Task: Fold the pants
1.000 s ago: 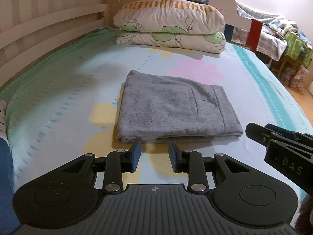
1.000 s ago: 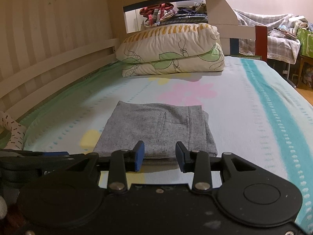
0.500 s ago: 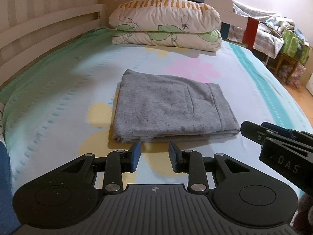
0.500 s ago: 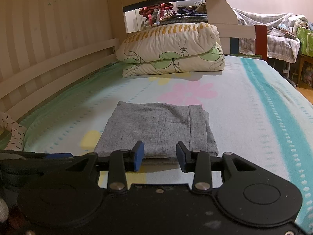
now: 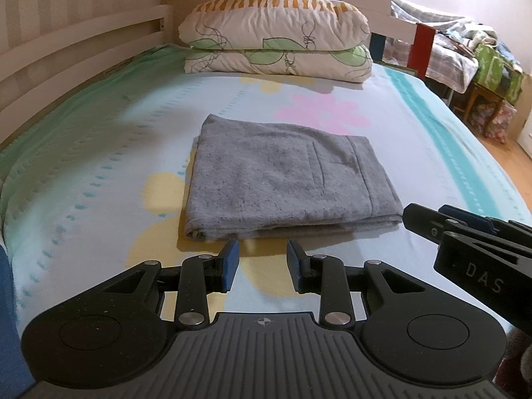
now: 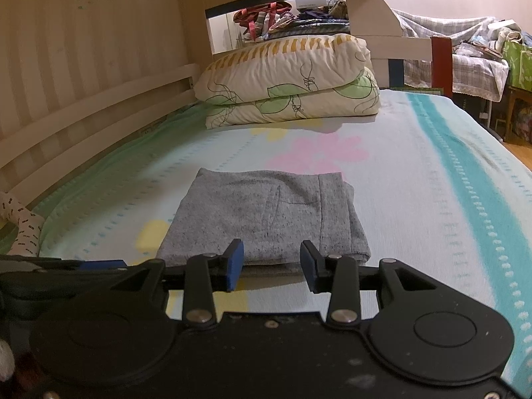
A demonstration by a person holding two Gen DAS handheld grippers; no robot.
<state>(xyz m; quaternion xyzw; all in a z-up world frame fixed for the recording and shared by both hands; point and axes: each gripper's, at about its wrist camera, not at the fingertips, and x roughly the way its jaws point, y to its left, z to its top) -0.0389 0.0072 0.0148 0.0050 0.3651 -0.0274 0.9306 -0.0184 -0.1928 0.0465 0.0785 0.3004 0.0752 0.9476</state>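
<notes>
Soft flowery bed (image 5: 99, 153) holds the folded grey pants (image 5: 286, 179) in mid frame, long side running left to right, just ahead of the left tongs (image 5: 262, 262) and right tongs (image 6: 271, 266), both open and empty.

You can read only 1 marking: "DAS" in pale letters on the black right gripper (image 5: 429, 221) body.

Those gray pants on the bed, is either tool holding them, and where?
Neither. The left tool and right tool are both open and empty; the folded gray pants lie free.
</notes>
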